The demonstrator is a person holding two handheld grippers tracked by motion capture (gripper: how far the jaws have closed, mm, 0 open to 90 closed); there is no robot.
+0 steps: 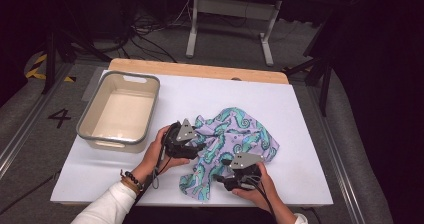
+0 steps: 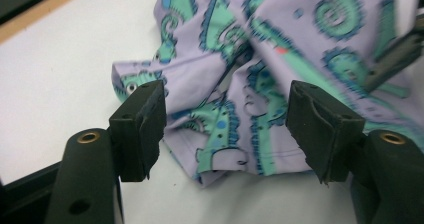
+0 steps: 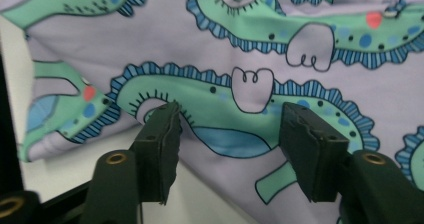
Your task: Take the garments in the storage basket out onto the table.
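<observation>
Crumpled lilac seahorse-print garment (image 1: 231, 145) lies mid-table, right of the empty grey bin (image 1: 150, 100); left gripper (image 2: 227, 129) and right gripper (image 3: 227, 146) both stand part-open over its near edges, pads clear of cloth. Step, as I judge it: taking hold to fold or lift; next, each must lower onto a hem and close.

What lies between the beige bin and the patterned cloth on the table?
In the high view, the left tongs and the hand holding them sit between the bin and the cloth, on the white table.
</observation>
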